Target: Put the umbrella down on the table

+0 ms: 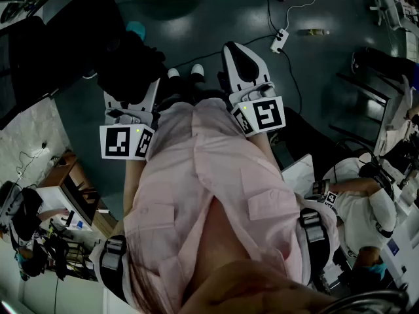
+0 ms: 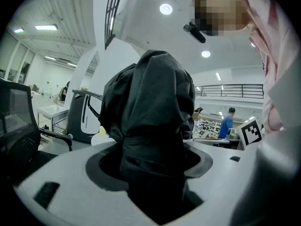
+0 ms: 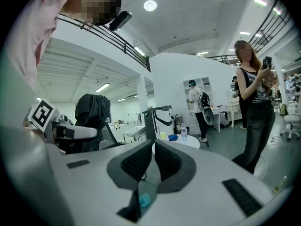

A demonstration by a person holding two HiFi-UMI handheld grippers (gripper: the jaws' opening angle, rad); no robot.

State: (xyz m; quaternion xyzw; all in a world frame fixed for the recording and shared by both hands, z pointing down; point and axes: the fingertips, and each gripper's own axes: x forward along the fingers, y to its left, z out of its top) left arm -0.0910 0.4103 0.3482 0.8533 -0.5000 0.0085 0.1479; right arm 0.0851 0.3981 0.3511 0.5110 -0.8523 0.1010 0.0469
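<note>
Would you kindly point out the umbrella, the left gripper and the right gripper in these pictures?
umbrella (image 2: pixel 150 102): left gripper view, on its bunched black fabric above the jaws.
left gripper (image 2: pixel 151 166): left gripper view, midway between its jaws, which clamp the umbrella.
right gripper (image 3: pixel 153 158): right gripper view, between its closed, empty pads.

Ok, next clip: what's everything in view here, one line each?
umbrella: one, black, folded, held in the left gripper
power strip: one, white, on the floor ahead
bottle: one, pale, lying on the floor
round table: one, white, far background
bystanders: two, standing, background
shirt: one, pink, the wearer's
left gripper: white, shut on the umbrella
right gripper: white, jaws together, empty
</note>
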